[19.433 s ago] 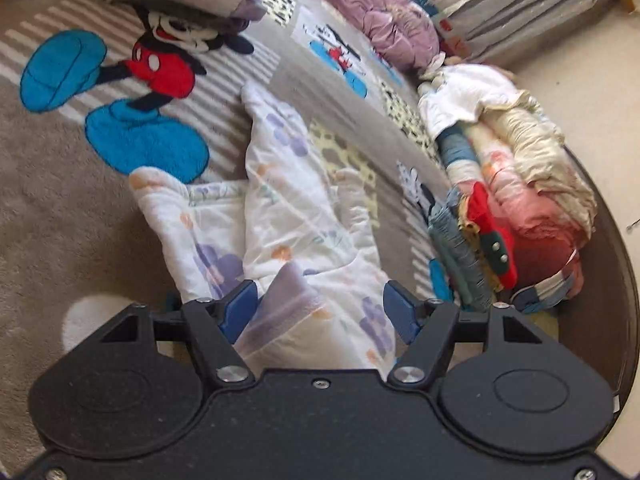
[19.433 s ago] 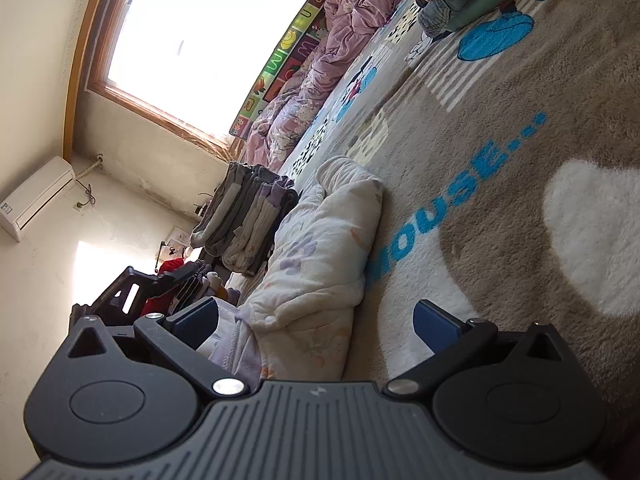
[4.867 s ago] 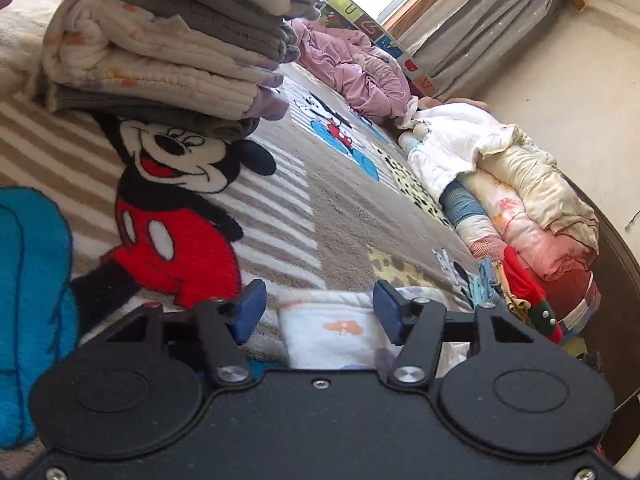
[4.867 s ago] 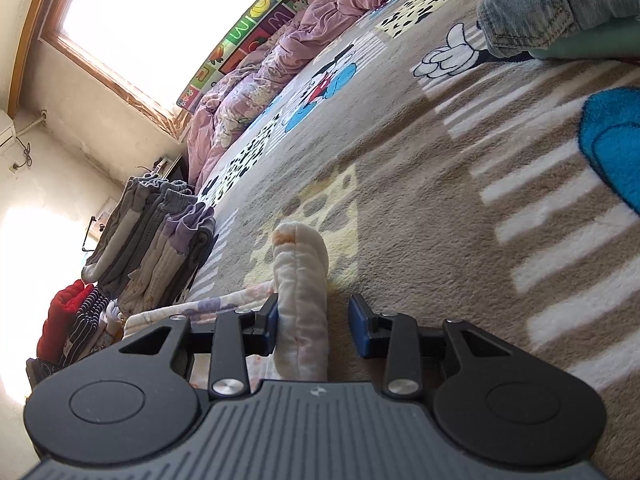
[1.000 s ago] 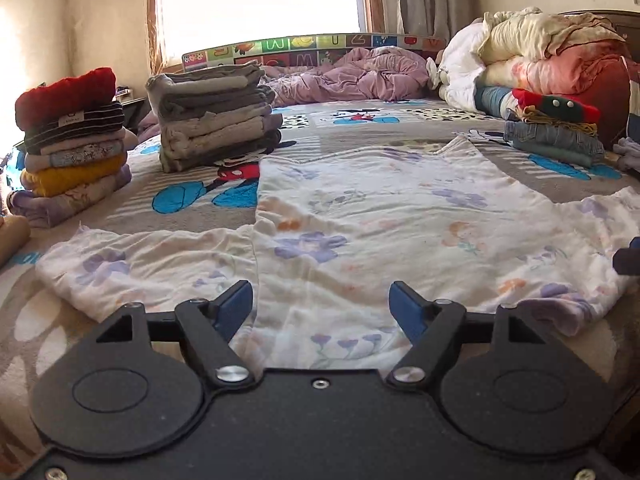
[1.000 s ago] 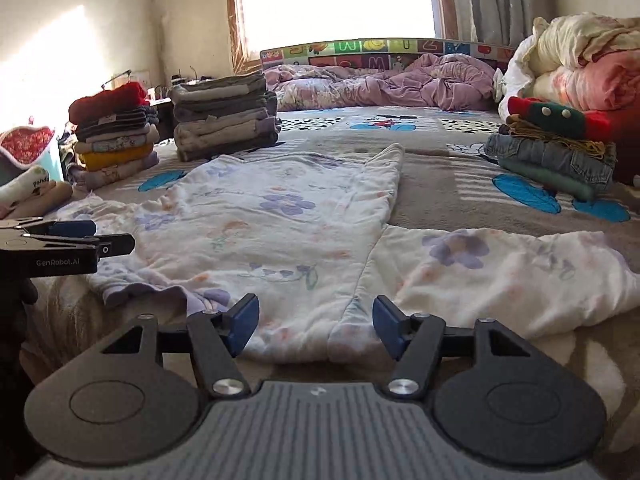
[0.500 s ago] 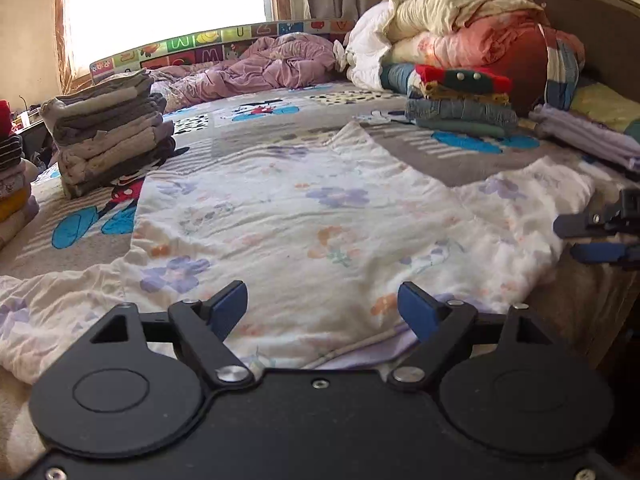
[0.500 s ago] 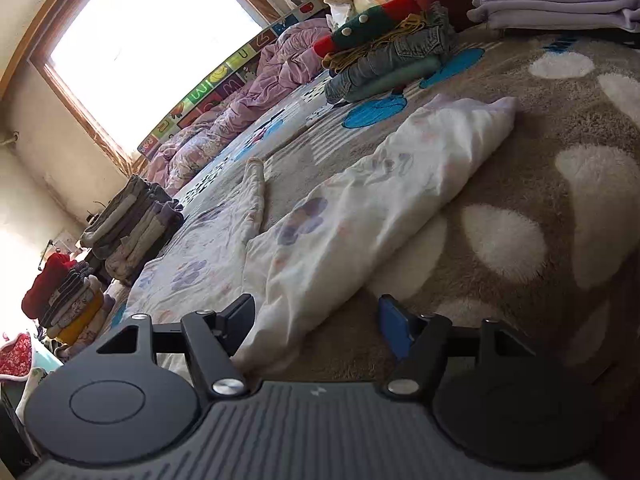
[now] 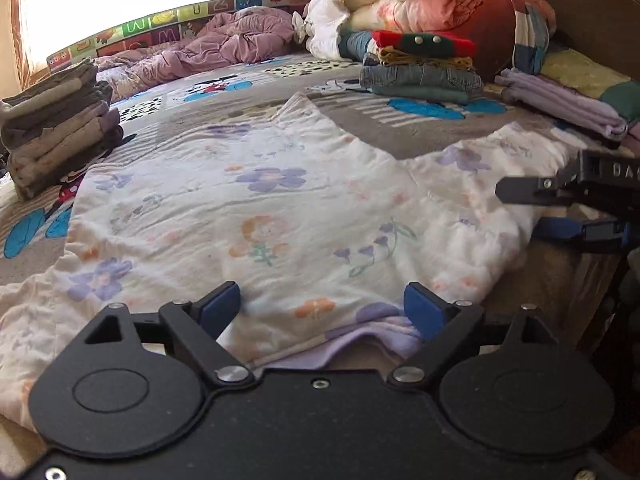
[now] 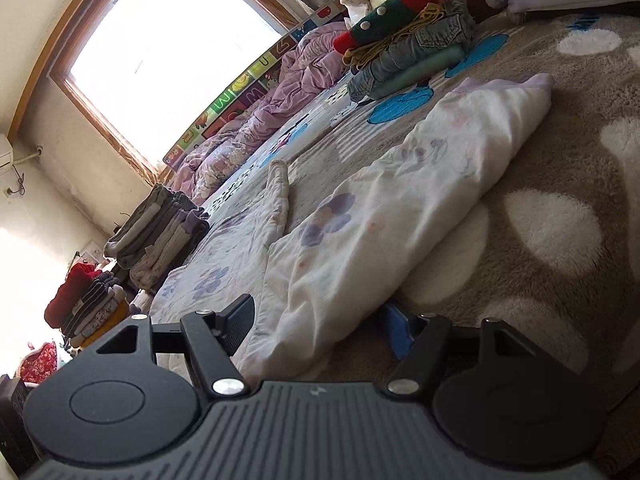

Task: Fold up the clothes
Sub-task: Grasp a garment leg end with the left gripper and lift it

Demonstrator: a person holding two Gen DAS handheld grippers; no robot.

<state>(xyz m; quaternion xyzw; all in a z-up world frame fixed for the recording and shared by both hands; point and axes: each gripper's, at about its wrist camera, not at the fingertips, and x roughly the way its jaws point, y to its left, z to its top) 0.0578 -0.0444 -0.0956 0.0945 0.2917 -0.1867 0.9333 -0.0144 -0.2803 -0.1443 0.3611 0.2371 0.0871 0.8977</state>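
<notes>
A white floral garment (image 9: 280, 208) lies spread flat on the bed, sleeves out to both sides. My left gripper (image 9: 322, 306) is open, its blue pads either side of the garment's near hem. My right gripper (image 10: 320, 320) is open with the right sleeve (image 10: 400, 200) lying between its fingers; it also shows at the right edge of the left wrist view (image 9: 560, 208), beside that sleeve.
A folded grey stack (image 9: 56, 128) sits far left. Jeans and a red-green piece (image 9: 420, 68) are stacked far right, with folded lilac cloth (image 9: 560, 100) and rolled bedding (image 9: 420, 0) beyond. A purple duvet (image 9: 224, 44) lies under the window. The bed's edge is close on the right.
Both grippers have swung right across the spread garment. My right gripper has tilted and come down around the right sleeve. Both stay open.
</notes>
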